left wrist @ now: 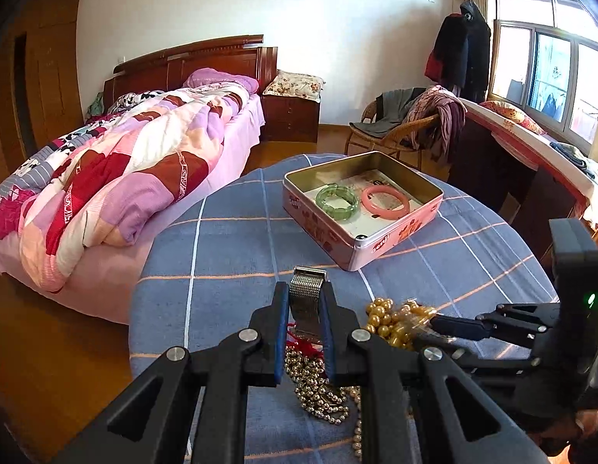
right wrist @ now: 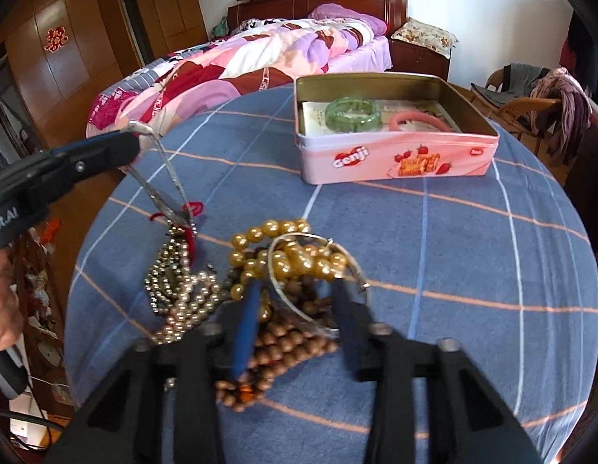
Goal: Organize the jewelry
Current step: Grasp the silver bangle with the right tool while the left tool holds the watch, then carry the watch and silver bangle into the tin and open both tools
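Observation:
An open pink tin point(left wrist: 399, 237) point(right wrist: 395, 158) on the blue checked table holds a green bangle point(left wrist: 336, 199) point(right wrist: 351, 113) and a pink bangle point(left wrist: 385, 202) point(right wrist: 419, 121). My left gripper point(left wrist: 306, 295) point(right wrist: 134, 143) is shut on a silver mesh watch band point(left wrist: 306, 301) point(right wrist: 159, 178), lifted above a pile of silver beads point(left wrist: 318, 390) point(right wrist: 175, 282). My right gripper point(right wrist: 297, 290) point(left wrist: 434, 319) is open over gold beads point(right wrist: 291, 255) point(left wrist: 392, 323), a thin silver bangle point(right wrist: 277, 290) and brown wooden beads point(right wrist: 283, 344).
A bed with a patchwork quilt point(left wrist: 117, 178) point(right wrist: 260, 62) stands beyond the table's left edge. A wicker chair with clothes point(left wrist: 415, 123) point(right wrist: 531, 96) and a long desk point(left wrist: 531, 162) are at the right. The blue cloth point(left wrist: 229, 239) point(right wrist: 473, 251) surrounds the tin.

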